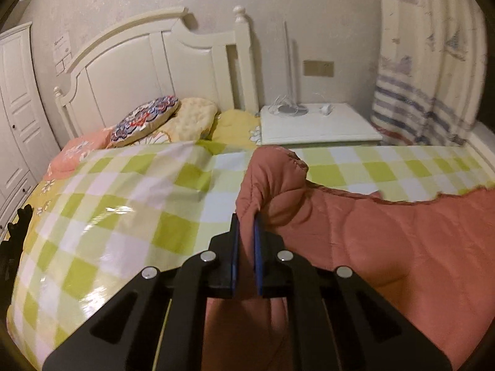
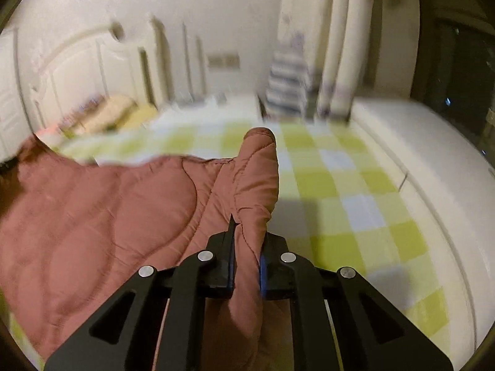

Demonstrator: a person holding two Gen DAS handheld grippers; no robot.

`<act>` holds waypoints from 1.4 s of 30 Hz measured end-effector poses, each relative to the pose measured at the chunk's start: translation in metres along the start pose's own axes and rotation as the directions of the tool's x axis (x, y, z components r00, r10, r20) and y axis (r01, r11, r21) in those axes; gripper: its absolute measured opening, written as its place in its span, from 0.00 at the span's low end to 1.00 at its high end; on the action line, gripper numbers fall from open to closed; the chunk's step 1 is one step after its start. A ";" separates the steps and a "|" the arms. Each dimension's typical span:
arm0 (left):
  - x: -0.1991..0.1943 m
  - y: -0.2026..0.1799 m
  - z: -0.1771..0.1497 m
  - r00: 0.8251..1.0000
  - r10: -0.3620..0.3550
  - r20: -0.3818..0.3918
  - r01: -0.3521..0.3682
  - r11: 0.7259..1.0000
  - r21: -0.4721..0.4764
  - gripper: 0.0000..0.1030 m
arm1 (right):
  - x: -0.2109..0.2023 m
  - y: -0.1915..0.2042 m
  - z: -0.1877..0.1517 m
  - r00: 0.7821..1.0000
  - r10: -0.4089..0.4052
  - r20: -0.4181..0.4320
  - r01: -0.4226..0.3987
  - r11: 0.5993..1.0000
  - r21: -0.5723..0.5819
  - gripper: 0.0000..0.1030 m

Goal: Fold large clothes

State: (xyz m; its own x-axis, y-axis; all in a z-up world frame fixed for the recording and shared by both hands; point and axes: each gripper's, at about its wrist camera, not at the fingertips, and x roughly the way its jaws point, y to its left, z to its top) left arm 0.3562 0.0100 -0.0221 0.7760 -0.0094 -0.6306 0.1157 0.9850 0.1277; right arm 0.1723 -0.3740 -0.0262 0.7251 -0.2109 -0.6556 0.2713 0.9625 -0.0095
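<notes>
Quilt [image 1: 386,247] of rust-pink lay over the checked bed [image 1: 123,216]; left claw [image 1: 246,232] and right claw [image 2: 246,241] each clamped a bunched corner.

The right gripper [image 2: 246,232] is clamped on a bunched corner of the quilt [image 2: 102,216], which stands up past its fingertips and spreads away to its left. Under and ahead lies the checked sheet [image 2: 334,182]. Beyond, blurred, is probably a headboard [image 2: 80,74] and a curtain [image 2: 340,46].
</notes>
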 end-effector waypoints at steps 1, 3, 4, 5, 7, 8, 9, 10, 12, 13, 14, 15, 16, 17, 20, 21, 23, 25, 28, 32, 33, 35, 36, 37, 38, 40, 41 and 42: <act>0.017 -0.004 0.000 1.000 -0.008 -0.024 0.009 1.000 0.012 0.12 | 0.015 0.001 -0.005 0.999 -0.018 -0.040 0.018 1.000 -0.002 0.09; 0.065 -0.012 -0.009 0.985 -0.005 -0.170 0.012 0.999 0.042 0.24 | 0.031 0.002 -0.008 0.996 -0.037 -0.075 0.037 0.999 -0.006 0.09; 0.080 -0.014 -0.011 0.977 -0.008 -0.215 0.018 0.999 0.043 0.25 | 0.030 0.004 -0.005 0.996 -0.047 -0.073 0.046 0.999 -0.011 0.10; 0.084 -0.015 -0.008 0.977 -0.003 -0.214 0.011 0.999 0.038 0.29 | 0.034 0.008 -0.005 0.995 -0.054 -0.088 0.051 0.998 -0.032 0.13; 0.080 -0.018 -0.001 0.979 -0.003 -0.203 0.013 0.999 0.052 0.38 | 0.036 0.009 -0.005 0.994 -0.047 -0.097 0.043 0.998 -0.043 0.17; 0.076 -0.018 0.000 0.982 -0.005 -0.191 0.018 0.998 0.064 0.48 | 0.036 0.007 -0.004 0.994 -0.031 -0.102 0.028 0.999 -0.034 0.19; 0.069 -0.017 0.001 0.984 -0.024 -0.175 0.036 0.997 0.064 0.54 | 0.035 0.002 -0.002 0.994 0.001 -0.108 -0.003 1.000 -0.021 0.20; 0.061 -0.014 0.003 0.987 -0.054 -0.153 0.063 0.997 0.054 0.67 | 0.032 -0.004 0.001 0.992 0.030 -0.119 -0.031 1.000 -0.005 0.25; 0.037 -0.004 0.010 0.992 -0.115 -0.059 0.116 0.993 0.021 0.78 | 0.024 -0.019 0.004 0.985 0.096 -0.142 -0.087 0.994 0.069 0.49; 0.026 0.001 0.014 0.993 -0.117 -0.013 0.117 0.993 0.016 0.81 | 0.017 -0.025 0.007 0.984 0.116 -0.135 -0.101 0.989 0.111 0.79; 0.013 0.006 0.020 0.993 -0.112 0.034 0.112 0.994 0.011 0.87 | 0.007 -0.033 0.009 0.987 0.123 -0.107 -0.107 0.983 0.148 0.87; 0.000 0.010 0.027 0.990 -0.113 0.079 0.113 0.994 0.002 0.90 | -0.008 -0.038 0.014 0.993 0.109 -0.048 -0.099 0.980 0.175 0.87; -0.012 0.010 0.033 0.985 -0.129 0.113 0.130 0.991 0.000 0.93 | -0.020 -0.040 0.020 0.996 0.086 -0.006 -0.084 0.980 0.179 0.87; -0.020 0.005 0.040 0.979 -0.156 0.134 0.155 0.988 0.013 0.94 | -0.031 -0.036 0.027 0.997 0.066 0.030 -0.071 0.983 0.168 0.87; -0.027 -0.038 0.051 0.971 -0.201 0.126 0.180 0.971 0.160 0.94 | -0.046 0.022 0.049 0.988 0.141 0.064 -0.142 0.990 0.002 0.81; -0.024 -0.055 0.048 0.973 -0.195 0.122 0.166 0.963 0.214 0.94 | -0.045 0.042 0.052 0.987 0.148 0.059 -0.144 0.988 -0.059 0.80; -0.010 -0.097 0.040 0.981 -0.168 0.098 0.124 0.927 0.355 0.94 | -0.035 0.103 0.058 0.985 0.167 0.035 -0.156 0.964 -0.216 0.77; 0.010 -0.129 0.030 0.990 -0.127 0.067 0.083 0.885 0.457 0.94 | -0.019 0.145 0.061 0.985 0.171 -0.005 -0.164 0.936 -0.311 0.74; 0.036 -0.152 0.029 0.996 -0.062 0.067 0.016 0.842 0.539 0.94 | 0.015 0.178 0.066 0.990 0.125 -0.068 -0.141 0.922 -0.360 0.71; 0.072 -0.149 0.032 0.996 -0.013 0.090 -0.039 0.828 0.559 0.97 | 0.094 0.177 0.047 0.979 0.055 -0.194 -0.121 0.931 -0.345 0.79; 0.095 -0.145 0.030 0.999 0.000 0.051 -0.028 0.831 0.555 0.98 | 0.100 0.165 0.048 0.973 0.108 -0.204 -0.162 0.949 -0.270 0.80; 0.128 -0.130 0.035 0.993 -0.065 -0.096 0.102 0.887 0.451 0.98 | 0.105 0.154 0.053 0.962 0.154 -0.223 -0.199 0.961 -0.194 0.81; 0.135 -0.124 0.040 0.987 -0.087 -0.134 0.135 0.900 0.413 0.98 | 0.107 0.155 0.052 0.962 0.156 -0.225 -0.202 0.960 -0.197 0.82; 0.143 -0.119 0.044 0.978 -0.117 -0.174 0.177 0.908 0.380 0.98 | 0.108 0.155 0.051 0.961 0.158 -0.229 -0.204 0.959 -0.196 0.82; 0.148 -0.118 0.046 0.971 -0.133 -0.197 0.199 0.907 0.371 0.98 | 0.109 0.154 0.052 0.957 0.170 -0.235 -0.216 0.958 -0.188 0.83; 0.156 -0.110 0.048 0.955 -0.175 -0.239 0.250 0.910 0.332 0.98 | 0.109 0.151 0.053 0.949 0.196 -0.246 -0.241 0.955 -0.170 0.85; 0.159 -0.107 0.050 0.947 -0.193 -0.255 0.270 0.912 0.310 0.98 | 0.111 0.151 0.053 0.945 0.206 -0.253 -0.252 0.953 -0.168 0.86; 0.163 -0.102 0.050 0.938 -0.214 -0.274 0.291 0.914 0.282 0.98 | 0.111 0.152 0.054 0.943 0.210 -0.258 -0.258 0.951 -0.169 0.86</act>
State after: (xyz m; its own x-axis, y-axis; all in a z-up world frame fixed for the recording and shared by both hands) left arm 0.5019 -0.1010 -0.0994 0.5328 -0.1719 -0.8286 0.5062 0.8494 0.1493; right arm 0.3283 -0.2608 -0.0595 0.5772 0.0473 -0.8152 -0.0360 0.9988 0.0324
